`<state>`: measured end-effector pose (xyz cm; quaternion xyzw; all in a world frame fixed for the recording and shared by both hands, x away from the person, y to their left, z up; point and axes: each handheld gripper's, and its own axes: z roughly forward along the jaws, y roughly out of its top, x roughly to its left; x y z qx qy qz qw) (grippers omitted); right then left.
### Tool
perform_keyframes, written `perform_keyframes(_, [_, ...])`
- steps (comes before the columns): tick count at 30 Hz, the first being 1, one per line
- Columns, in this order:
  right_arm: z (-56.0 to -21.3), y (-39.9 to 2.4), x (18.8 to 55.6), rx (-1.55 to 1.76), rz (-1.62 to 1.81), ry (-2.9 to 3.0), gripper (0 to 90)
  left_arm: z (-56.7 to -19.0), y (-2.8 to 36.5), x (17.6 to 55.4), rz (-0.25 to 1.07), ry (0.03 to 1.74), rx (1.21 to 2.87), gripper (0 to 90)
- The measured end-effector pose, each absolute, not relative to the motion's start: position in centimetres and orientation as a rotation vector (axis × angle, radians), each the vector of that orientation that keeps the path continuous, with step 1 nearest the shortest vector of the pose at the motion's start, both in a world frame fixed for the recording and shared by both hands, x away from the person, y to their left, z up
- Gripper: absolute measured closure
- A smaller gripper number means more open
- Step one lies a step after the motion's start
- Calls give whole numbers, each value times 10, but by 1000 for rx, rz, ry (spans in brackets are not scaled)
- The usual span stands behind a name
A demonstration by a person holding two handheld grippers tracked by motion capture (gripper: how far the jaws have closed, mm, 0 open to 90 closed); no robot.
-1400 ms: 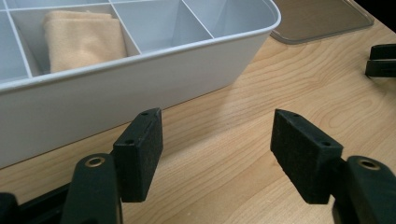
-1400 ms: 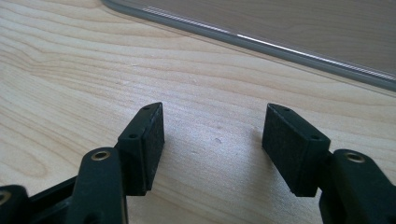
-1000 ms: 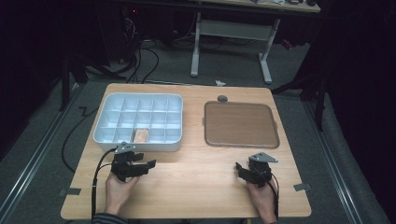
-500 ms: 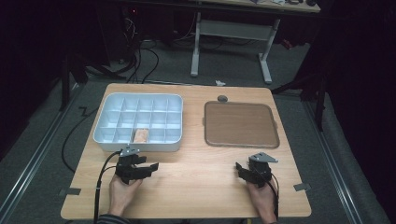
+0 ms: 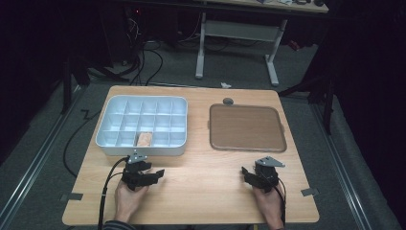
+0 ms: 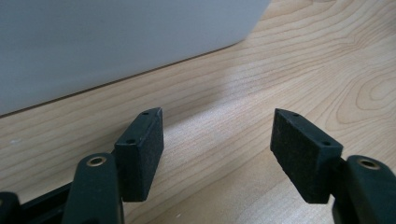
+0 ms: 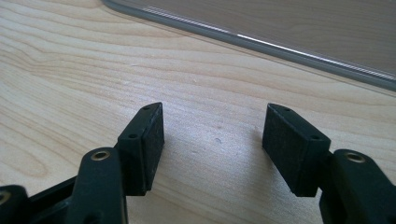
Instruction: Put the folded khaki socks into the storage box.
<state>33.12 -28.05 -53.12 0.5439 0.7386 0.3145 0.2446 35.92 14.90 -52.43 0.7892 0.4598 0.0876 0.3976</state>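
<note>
The high view is dim and grainy – the floor and far room sink into near-black; only the wooden table (image 5: 201,191) catches soft overhead light, shadows faint; fine detail is smeared. The gripper views are bright and even; a thin glare line runs along the brown tray's rim (image 7: 261,39); the near jaws blur – the grey box wall (image 6: 116,42) is soft too.

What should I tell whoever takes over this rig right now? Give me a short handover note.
Left tool: open, empty, resting on the light wooden table just in front of the pale grey compartment tray.
Right tool: open, empty, in front of the flat brown tray.
Done: one small tan piece lies in a front-row compartment.
Left: the brown tray looks bare, so possibly nothing more to sort; check before moving on.
</note>
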Motion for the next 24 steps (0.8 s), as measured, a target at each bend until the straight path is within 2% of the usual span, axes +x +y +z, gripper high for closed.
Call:
perform_keyframes(13, [-531,-280,331,1485,859,2017,389,-530,142,361,257,1155,2011,352])
perform_keyframes(24, [-531,-281,331,1483,858,2017,389,-532,135,360,343,1125,2034,348])
